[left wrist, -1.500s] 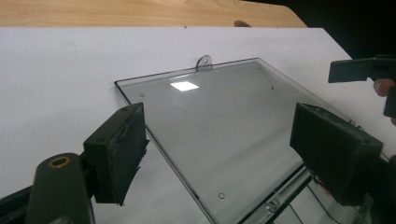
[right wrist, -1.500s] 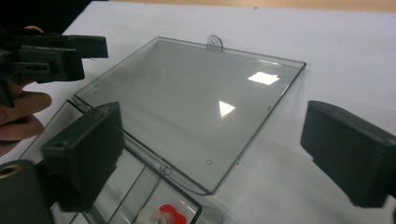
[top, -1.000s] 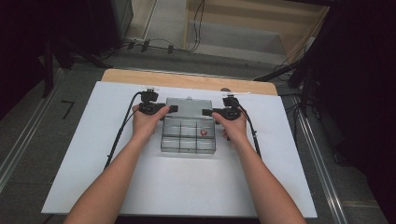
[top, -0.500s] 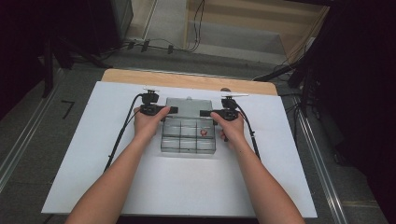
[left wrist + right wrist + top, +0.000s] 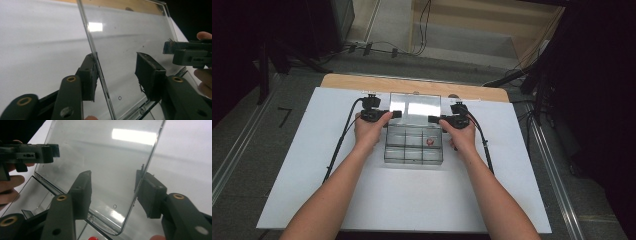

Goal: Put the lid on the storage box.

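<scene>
box: a clear compartment box (image 5: pixel 414 145) sits on the white sheet (image 5: pixel 312 165) near the bench's far edge, midway between its side edges; its long axis runs side to side.
lid: the clear lid (image 5: pixel 414 107) stands raised off the hinge along the box's far side, leaning away from the person.
left gripper: the left gripper (image 5: pixel 392 114) points inward at the lid's left edge; in the left gripper view that edge (image 5: pixel 96 65) stands between the jaws, touching one pad (image 5: pixel 89 75) and apart from the other. The jaws have just been closing, half spread, not yet pinching.
right gripper: the right gripper (image 5: pixel 434 119) mirrors it at the lid's right edge (image 5: pixel 141 182), one pad (image 5: pixel 150 192) touching; its jaws have also just been closing, the lid between them.
nearer hand: both equally near, one per edge.
contents: a small red piece (image 5: pixel 430 142) lies in a right-hand compartment.
in the way: nothing between jaws and lid; cables (image 5: pixel 343 140) trail outward.
judgement: the next move likely turns on both grips seating evenly, so the lid swings without twisting.
</scene>
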A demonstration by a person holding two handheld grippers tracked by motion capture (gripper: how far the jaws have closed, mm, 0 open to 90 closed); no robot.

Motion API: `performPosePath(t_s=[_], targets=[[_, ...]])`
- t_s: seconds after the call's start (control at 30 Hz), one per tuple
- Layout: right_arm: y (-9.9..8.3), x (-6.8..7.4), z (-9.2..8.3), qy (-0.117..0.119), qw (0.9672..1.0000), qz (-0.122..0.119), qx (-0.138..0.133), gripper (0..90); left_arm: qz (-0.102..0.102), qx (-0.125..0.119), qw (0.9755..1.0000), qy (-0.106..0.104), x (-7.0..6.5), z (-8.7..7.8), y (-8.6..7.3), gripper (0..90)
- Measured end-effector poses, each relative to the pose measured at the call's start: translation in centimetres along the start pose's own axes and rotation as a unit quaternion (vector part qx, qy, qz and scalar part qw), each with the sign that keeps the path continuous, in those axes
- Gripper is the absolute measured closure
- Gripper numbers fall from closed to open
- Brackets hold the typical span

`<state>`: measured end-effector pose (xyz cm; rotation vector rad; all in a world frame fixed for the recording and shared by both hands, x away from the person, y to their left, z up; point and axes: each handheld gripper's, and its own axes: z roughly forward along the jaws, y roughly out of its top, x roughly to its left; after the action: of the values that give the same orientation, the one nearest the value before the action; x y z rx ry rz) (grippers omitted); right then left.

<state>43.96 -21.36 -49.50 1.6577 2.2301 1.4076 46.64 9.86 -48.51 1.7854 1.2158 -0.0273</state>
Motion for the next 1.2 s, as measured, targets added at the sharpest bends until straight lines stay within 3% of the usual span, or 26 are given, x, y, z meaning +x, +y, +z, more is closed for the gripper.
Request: performPosePath(t_s=[0.17,0.4,0.5,0.7,0.77,0.9,1.0,1.2], targets=[[0.0,0.5,-0.8,-0.012,0.9993,-0.03,-0.018,53.7,0.016,-0.009,0.9998,-0.009,-0.2,-0.6,0.1,57.8],[-0.5,0.8,-1.7,-0.011,0.9973,-0.056,-0.047,63.0,0.04,-0.02,0.9988,-0.022,-0.5,-1.5,0.0,62.8],[-0.8,0.9,-2.1,-0.011,0.9962,-0.065,-0.057,65.6,0.054,-0.021,0.998,-0.025,-0.7,-1.8,0.0,62.7],[-1.4,1.3,-2.4,-0.023,0.9918,-0.1,-0.075,67.1,0.064,-0.02,0.9973,-0.03,-1.0,-2.0,0.1,59.3],[-1.6,1.4,-2.5,-0.026,0.9906,-0.108,-0.08,67.3,0.07,-0.023,0.9969,-0.028,-1.1,-2.1,0.5,50.0],[-1.8,1.5,-2.5,-0.033,0.9889,-0.119,-0.083,67.3,0.078,-0.035,0.9961,-0.024,-1.4,-2.9,1.7,45.7],[-1.8,1.5,-2.5,-0.035,0.9888,-0.118,-0.084,67.3,0.093,-0.052,0.9943,-0.008,-1.8,-3.6,2.9,46.5],[-1.9,1.6,-2.4,-0.038,0.9882,-0.12,-0.087,67.1,0.114,-0.069,0.991,-0.003,-2.4,-4.1,3.9,55.0]])
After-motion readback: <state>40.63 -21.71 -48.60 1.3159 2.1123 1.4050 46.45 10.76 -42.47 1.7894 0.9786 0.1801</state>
